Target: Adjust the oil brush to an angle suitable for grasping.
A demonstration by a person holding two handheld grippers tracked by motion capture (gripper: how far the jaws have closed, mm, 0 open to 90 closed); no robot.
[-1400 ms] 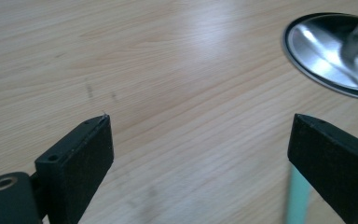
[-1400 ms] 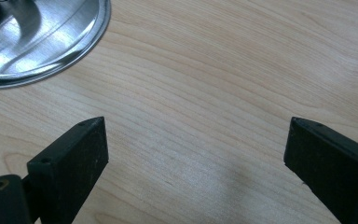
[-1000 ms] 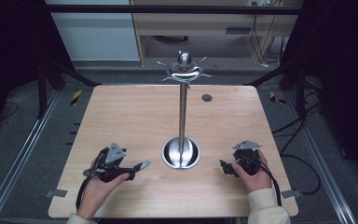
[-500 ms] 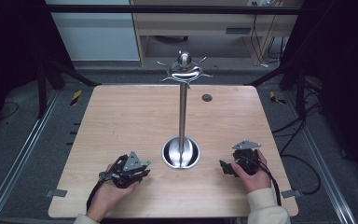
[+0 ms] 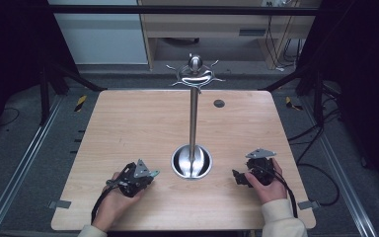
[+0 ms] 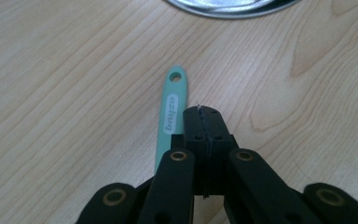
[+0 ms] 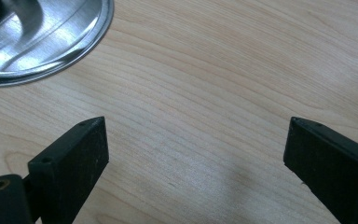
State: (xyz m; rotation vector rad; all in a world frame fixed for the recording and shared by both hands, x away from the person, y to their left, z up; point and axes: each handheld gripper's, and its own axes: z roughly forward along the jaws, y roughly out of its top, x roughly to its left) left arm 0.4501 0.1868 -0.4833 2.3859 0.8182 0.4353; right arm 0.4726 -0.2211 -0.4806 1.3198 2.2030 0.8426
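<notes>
In the left gripper view, the left claw point(image 6: 204, 116) had its 2 jaws pressed flat together with nothing between them. A mint-green handle point(image 6: 170, 122) lay on the wooden table point(image 6: 65, 70) just to the left of the closed jaws, alongside them. Its lower part ran back under the claw, so whether the claw touched it could not be told. The handle's far end had a small round hole and stopped short of the steel base point(image 6: 233, 7), which curved across the top edge ahead of the claw.

In the right gripper view, the right claw point(image 7: 196, 154) stood wide open, its 2 jaws far apart, with only bare wood between them. Ahead and to the left of its left jaw sat the same shiny steel base point(image 7: 37, 42), a shallow dish; what showed of it held nothing loose.

From the high view, the left claw point(image 5: 143, 177) and right claw point(image 5: 242, 177) rested low on the near part of the table point(image 5: 128, 123), each in 1 hand, with the dish-shaped base point(image 5: 191, 163) between them. The green handle's tip point(image 5: 154, 173) poked out beyond the left claw toward the dish. A steel pole point(image 5: 193, 118) rose from the dish's middle to a ring of hooks point(image 5: 195, 73) at the top, with nothing hanging on them. Farther off, a small dark disc point(image 5: 219, 103) lay near the table's far edge.
</notes>
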